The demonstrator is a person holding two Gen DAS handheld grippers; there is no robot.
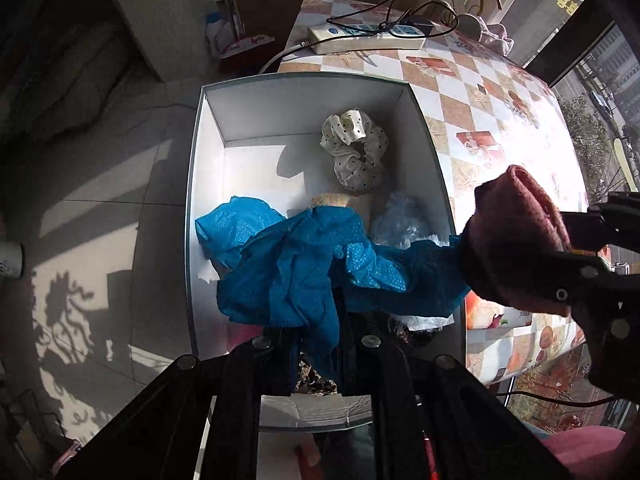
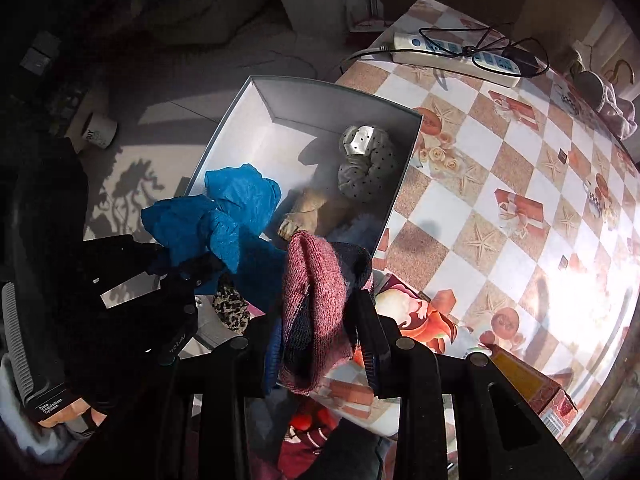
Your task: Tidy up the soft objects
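Here the left gripper [image 1: 316,344], clamped tight on a crumpled blue cloth [image 1: 296,264], hangs directly over the white box [image 1: 208,128]. The right gripper [image 2: 320,320], narrowly closed on a pink knitted sock [image 2: 316,304], sits at the box's table-side rim, sock dangling lengthwise; a short shift boxward likely remains.

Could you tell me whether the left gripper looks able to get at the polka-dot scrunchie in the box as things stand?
Probably not yet: the left gripper is shut on the blue cloth, though the polka-dot scrunchie lies uncovered at the white box's far end.
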